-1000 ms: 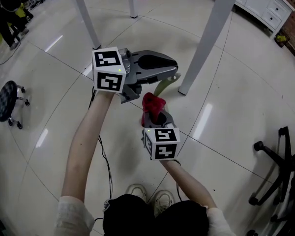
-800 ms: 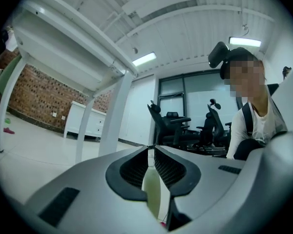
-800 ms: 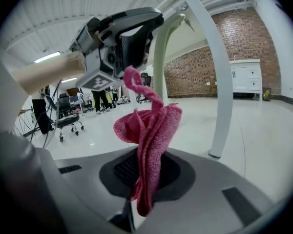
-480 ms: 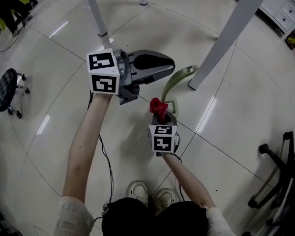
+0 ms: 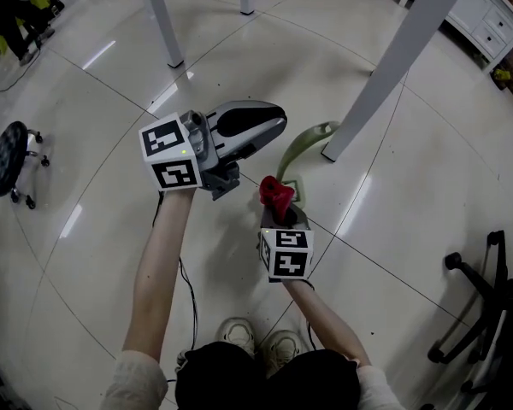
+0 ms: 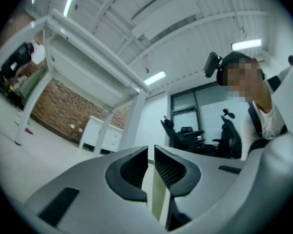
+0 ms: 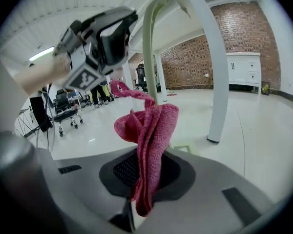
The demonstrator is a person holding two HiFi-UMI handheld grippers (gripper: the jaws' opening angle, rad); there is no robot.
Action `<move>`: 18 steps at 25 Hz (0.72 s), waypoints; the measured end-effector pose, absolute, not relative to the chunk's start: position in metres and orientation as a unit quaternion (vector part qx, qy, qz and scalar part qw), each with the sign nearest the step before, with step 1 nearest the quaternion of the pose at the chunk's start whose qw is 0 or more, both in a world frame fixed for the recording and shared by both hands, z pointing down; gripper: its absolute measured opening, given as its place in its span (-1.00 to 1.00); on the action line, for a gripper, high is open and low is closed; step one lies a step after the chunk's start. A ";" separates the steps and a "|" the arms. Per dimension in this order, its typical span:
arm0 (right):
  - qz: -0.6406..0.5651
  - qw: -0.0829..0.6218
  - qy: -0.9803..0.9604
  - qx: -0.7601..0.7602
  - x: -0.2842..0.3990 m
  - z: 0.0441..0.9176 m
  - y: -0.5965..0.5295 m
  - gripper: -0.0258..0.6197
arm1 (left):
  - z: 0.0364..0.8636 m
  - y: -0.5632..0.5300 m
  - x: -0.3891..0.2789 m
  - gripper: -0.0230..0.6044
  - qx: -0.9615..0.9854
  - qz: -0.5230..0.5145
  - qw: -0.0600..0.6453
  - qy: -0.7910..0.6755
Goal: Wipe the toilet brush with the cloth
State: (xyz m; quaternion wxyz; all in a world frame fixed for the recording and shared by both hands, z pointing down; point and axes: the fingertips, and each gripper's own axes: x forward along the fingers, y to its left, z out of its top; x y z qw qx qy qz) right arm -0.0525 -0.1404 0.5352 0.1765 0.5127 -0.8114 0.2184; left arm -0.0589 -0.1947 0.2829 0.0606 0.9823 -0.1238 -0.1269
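Brush (image 5: 315,131): in the head view it hangs above the glossy tiled floor (image 5: 85,254). It has a smooth, pale green handle that curves over at the top, near the foot of a white table leg (image 5: 386,67). Compared with a second ago, your left gripper (image 5: 278,118) sits lower and further left in the frame. Your right gripper (image 5: 278,207) has sunk too, so more of the handle shows. The red cloth (image 5: 275,193) is bunched just beside the handle's lower end; whether they touch can't be made out.

In the left gripper view your jaws are clamped almost together on a thin pale green strip of the handle. Their inner faces are black and ribbed.

In the right gripper view your jaws pinch the folded, nubby cloth. It stands up from them in front of the upright handle.
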 end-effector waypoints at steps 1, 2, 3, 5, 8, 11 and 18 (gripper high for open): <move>0.220 0.154 -0.816 0.511 -0.050 0.521 -0.135 -0.82 | 0.282 -0.197 -0.069 -0.78 0.973 -0.137 0.041 -0.180; 0.221 0.129 -0.820 0.512 -0.045 0.506 -0.130 -0.82 | 0.283 -0.197 -0.082 -0.78 0.958 -0.144 0.017 -0.249; 0.219 0.105 -0.822 0.515 -0.038 0.490 -0.125 -0.82 | 0.285 -0.194 -0.096 -0.78 0.937 -0.147 -0.005 -0.318; 0.201 0.066 -0.820 0.531 -0.019 0.461 -0.124 -0.82 | 0.291 -0.175 -0.120 -0.78 0.894 -0.159 -0.026 -0.417; 0.150 0.039 -0.826 0.542 0.005 0.426 -0.133 -0.82 | 0.316 -0.141 -0.137 -0.78 0.849 -0.172 -0.023 -0.500; 0.123 0.033 -0.831 0.542 0.017 0.413 -0.134 -0.82 | 0.361 -0.125 -0.131 -0.78 0.827 -0.130 -0.013 -0.547; 0.143 0.050 -0.838 0.524 0.020 0.437 -0.126 -0.82 | 0.397 -0.117 -0.105 -0.78 0.838 -0.087 0.002 -0.539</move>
